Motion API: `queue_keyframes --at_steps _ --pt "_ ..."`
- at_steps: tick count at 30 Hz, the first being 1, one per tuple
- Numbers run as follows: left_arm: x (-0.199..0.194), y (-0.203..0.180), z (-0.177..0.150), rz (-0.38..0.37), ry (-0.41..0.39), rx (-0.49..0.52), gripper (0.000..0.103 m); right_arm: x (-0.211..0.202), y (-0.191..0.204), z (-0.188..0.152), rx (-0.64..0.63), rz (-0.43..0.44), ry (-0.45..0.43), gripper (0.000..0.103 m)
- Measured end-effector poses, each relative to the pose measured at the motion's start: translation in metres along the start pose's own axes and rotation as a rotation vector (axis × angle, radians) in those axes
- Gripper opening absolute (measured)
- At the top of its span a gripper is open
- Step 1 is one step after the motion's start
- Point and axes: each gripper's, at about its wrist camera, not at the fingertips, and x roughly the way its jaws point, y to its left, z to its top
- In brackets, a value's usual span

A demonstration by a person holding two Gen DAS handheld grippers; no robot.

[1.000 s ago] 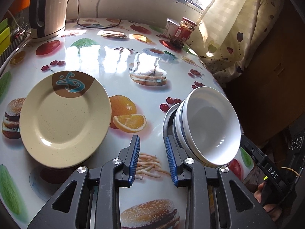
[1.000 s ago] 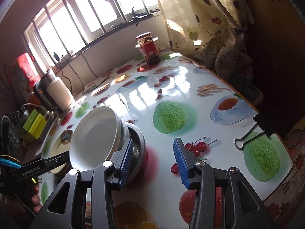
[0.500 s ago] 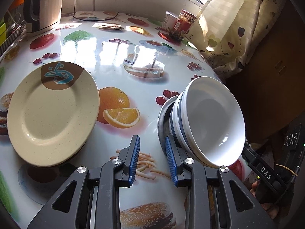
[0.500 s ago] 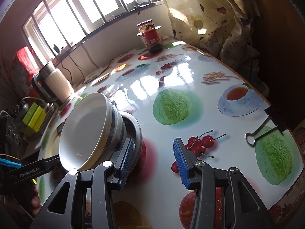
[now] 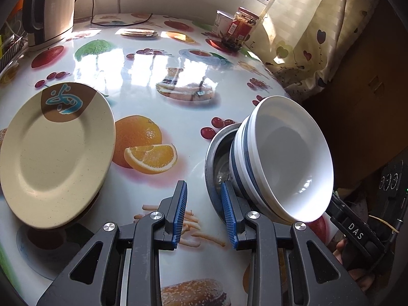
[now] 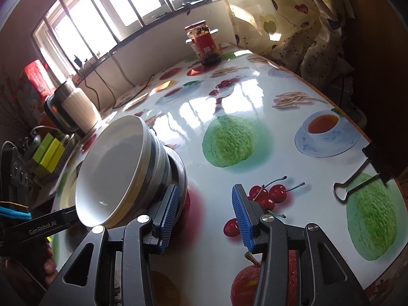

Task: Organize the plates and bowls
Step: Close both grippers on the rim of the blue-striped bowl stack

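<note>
Two grippers, mine — left gripper [image 5: 204, 215] and right gripper [image 6: 204, 216] — hover with fingers apart, gripping nothing. Between them, white bowls [image 5: 288, 158] lean nested in a steel bowl [image 5: 216, 153], presumably for stacking; cream plate [image 5: 56, 150] waits leftward on the worktop [image 5: 153, 81].

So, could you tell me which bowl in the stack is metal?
The bottom one: the metal bowl is grey steel, while the bowls nested in it are white with blue bands.
</note>
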Motion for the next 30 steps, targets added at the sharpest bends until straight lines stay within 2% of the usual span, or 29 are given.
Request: queue_keyframes --at_steps 10,14,19,30 --pt "0.002 0.007 -0.002 -0.052 -0.025 -0.026 0.029 0.006 -0.011 0.0 0.041 0.091 0.006 0.042" --pt "0.004 0.009 -0.002 -0.091 -0.03 -0.033 0.022 0.008 -0.018 -0.002 0.095 0.187 0.003 0.023" --pt "0.003 0.011 -0.003 -0.103 -0.037 -0.036 0.022 0.009 -0.022 -0.006 0.136 0.267 -0.008 0.017" --pt "0.007 0.015 -0.001 -0.141 -0.028 -0.057 0.021 0.015 -0.033 -0.007 0.22 0.345 0.007 0.017"
